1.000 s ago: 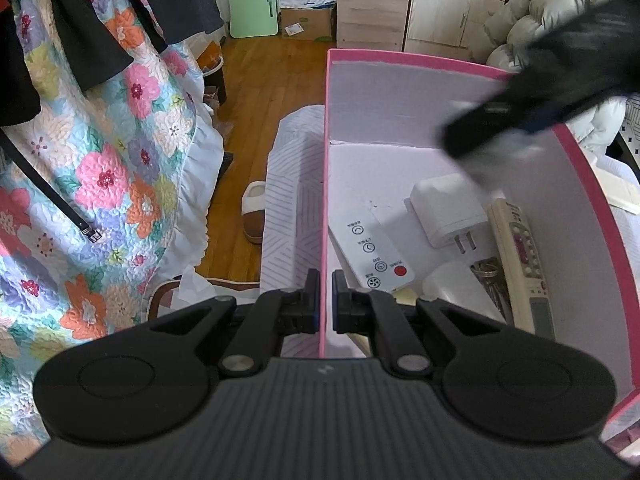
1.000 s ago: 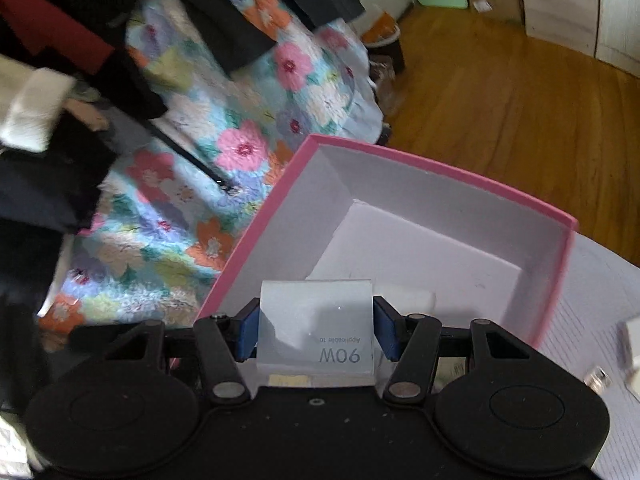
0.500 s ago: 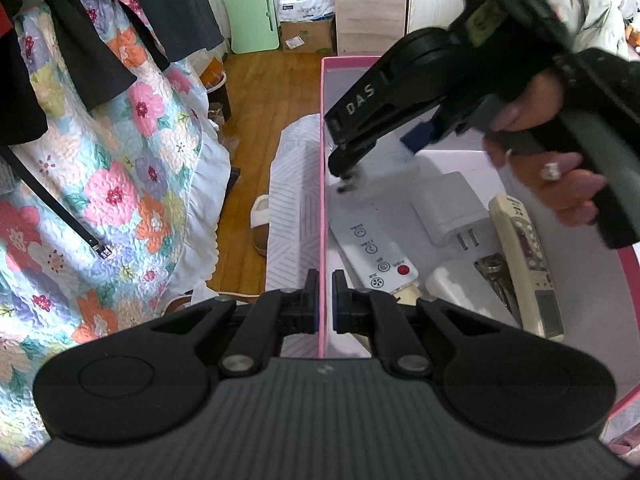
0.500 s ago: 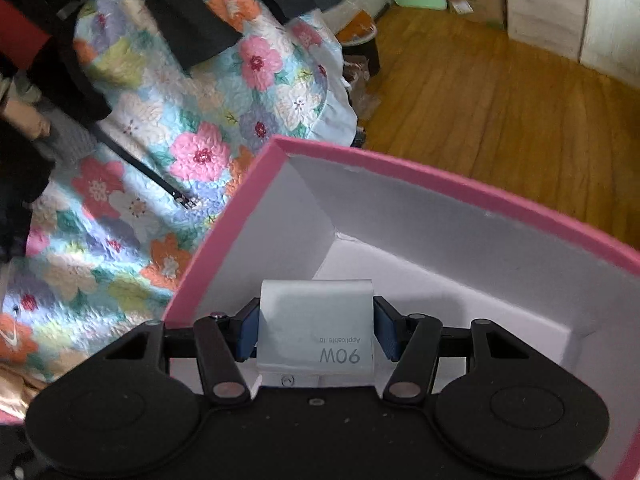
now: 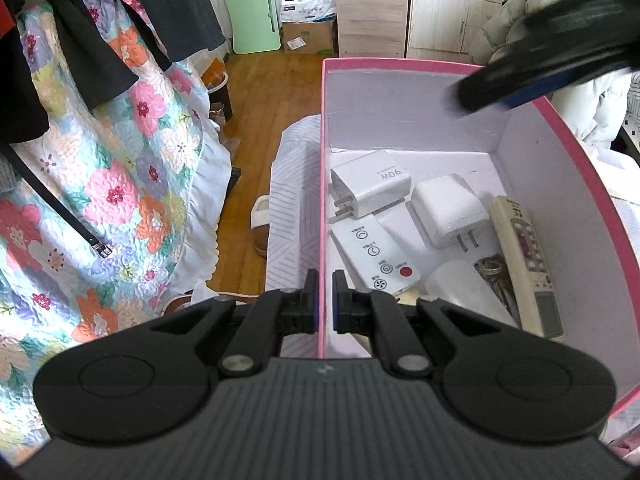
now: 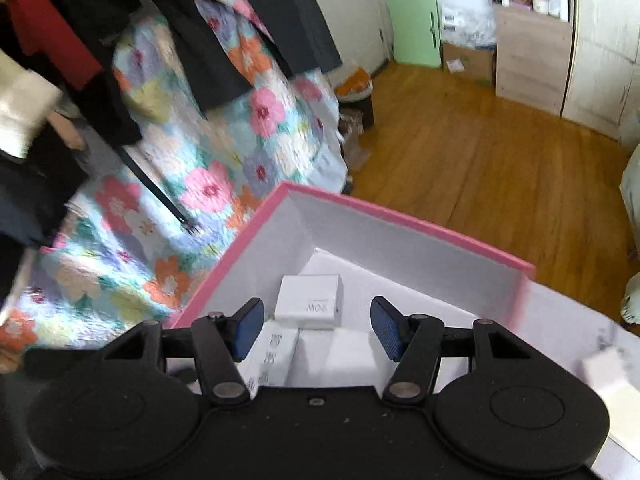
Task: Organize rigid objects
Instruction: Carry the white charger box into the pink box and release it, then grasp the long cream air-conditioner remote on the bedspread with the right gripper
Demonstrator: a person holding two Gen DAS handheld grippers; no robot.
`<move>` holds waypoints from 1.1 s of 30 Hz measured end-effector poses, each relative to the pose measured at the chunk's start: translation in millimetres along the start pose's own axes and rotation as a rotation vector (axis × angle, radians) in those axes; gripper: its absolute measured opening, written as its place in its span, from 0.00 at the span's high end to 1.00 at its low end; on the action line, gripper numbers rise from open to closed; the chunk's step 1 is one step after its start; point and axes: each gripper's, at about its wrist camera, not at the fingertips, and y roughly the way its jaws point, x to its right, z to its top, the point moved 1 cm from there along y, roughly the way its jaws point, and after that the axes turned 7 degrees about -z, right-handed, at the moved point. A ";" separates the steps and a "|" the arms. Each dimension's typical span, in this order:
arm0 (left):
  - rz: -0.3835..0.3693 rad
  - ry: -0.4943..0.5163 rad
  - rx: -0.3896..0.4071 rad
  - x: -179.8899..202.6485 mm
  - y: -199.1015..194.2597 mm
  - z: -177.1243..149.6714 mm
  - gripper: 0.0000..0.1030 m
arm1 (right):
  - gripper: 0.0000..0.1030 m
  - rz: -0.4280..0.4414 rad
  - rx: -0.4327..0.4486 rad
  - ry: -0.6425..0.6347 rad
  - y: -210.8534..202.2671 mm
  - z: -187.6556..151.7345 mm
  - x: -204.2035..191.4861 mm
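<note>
A pink box with white inside stands on a white striped surface. My left gripper is shut on the box's near left wall. In the box lie a white 90W charger, a second white charger, a white remote, a beige remote, keys and a white rounded object. My right gripper is open and empty, above the box, with the 90W charger below it. It shows blurred in the left wrist view.
A floral quilt with dark clothes hangs at the left. Wooden floor lies beyond, with a slipper, a green board and wooden cabinets. A small white object lies right of the box.
My right gripper has let go of the 90W charger, which now lies in the box's far left corner, and has opened and pulled up and back to the right. My left gripper keeps its hold.
</note>
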 end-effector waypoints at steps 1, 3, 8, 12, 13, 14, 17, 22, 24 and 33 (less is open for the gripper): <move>0.003 0.000 -0.003 0.5 0.5 0.4 0.95 | 0.37 0.002 0.011 0.003 -13.3 -2.9 7.6; 0.003 -0.011 -0.011 1.9 0.8 1.7 0.95 | 0.37 -0.005 0.044 0.016 -41.1 -10.3 26.7; -0.015 -0.033 -0.011 -1.9 -0.6 0.2 0.95 | 0.37 -0.080 0.083 0.063 -86.0 -45.4 83.3; 0.005 -0.023 -0.007 1.9 -1.1 -1.2 0.95 | 0.38 -0.144 0.074 0.115 -90.6 -78.9 130.3; 0.008 -0.020 -0.006 2.7 -0.9 -1.0 0.95 | 0.39 -0.145 0.080 0.125 -89.4 -85.1 138.7; 0.007 -0.021 -0.005 2.4 -0.7 -0.8 0.95 | 0.40 -0.145 0.078 0.127 -87.3 -91.5 148.2; -0.013 -0.034 -0.005 -0.9 -1.3 -0.8 0.95 | 0.40 -0.161 0.074 0.097 -77.9 -103.0 167.3; -0.025 -0.043 -0.017 -3.0 -1.0 0.1 0.95 | 0.40 -0.154 0.057 0.061 -44.7 -111.9 206.0; -0.026 -0.045 -0.015 -2.4 -0.9 0.1 0.95 | 0.39 -0.193 0.029 -0.026 -30.7 -112.3 215.2; -0.021 -0.042 -0.021 -2.3 -1.3 -0.1 0.95 | 0.33 -0.206 -0.071 -0.305 2.8 -98.1 237.1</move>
